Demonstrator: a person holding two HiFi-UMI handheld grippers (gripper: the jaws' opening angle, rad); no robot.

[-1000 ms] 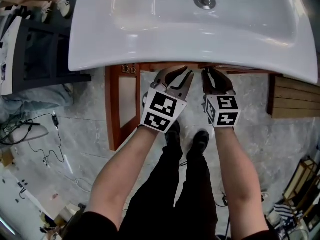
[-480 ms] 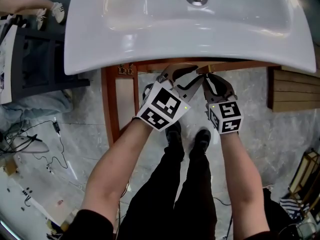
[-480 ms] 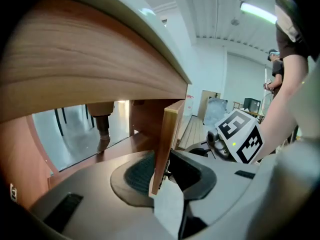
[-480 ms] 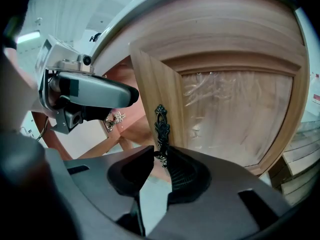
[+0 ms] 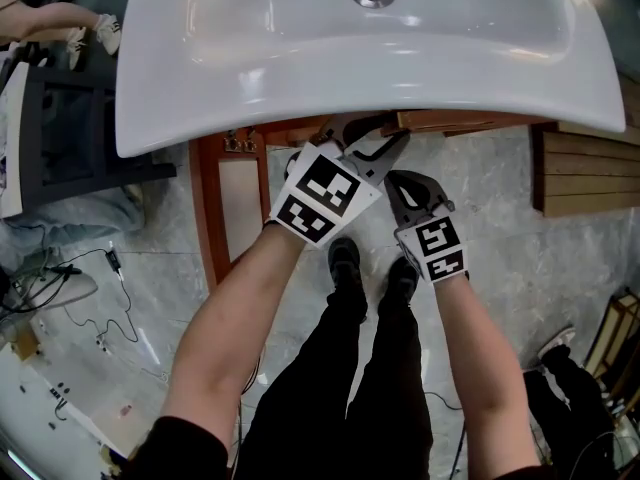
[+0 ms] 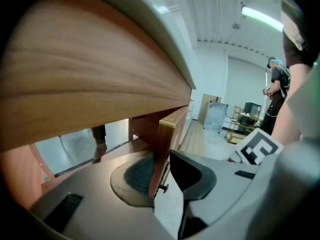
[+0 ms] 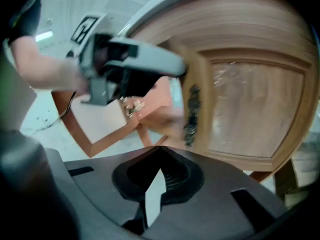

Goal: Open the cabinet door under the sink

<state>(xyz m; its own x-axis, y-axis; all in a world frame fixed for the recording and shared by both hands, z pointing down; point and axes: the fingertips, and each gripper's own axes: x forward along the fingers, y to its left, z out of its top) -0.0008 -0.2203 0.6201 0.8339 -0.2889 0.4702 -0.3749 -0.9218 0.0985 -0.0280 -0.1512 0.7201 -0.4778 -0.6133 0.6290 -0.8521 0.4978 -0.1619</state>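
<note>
Jaws of the left gripper (image 6: 162, 176): wide apart and just been opening. The free edge of the cabinet door (image 6: 168, 139) stands upright between them. Cannot tell whether either pad touches it.

Jaws of the right gripper (image 7: 159, 176): have just closed, tips together, nothing between them. Only a sliver of pale floor shows through.

Sink (image 5: 300, 58): white basin, overhanging both pairs of jaws from above. The left jaws reach in under its front rim; the right jaws sit short of the rim.

Cabinet door, seen from the right gripper view: wood frame with a pale panel, ajar, beyond and to the right of the shut jaws.

Second door (image 5: 205, 218): swung fully out, well to the left of the left jaws.

Handle (image 7: 191, 115): dark, ornate, on the door's stile, straight beyond the right jaws and apart from them.

Stud (image 6: 162, 186): small, dark, on the door's face just beside the edge, between the left jaws.
</note>
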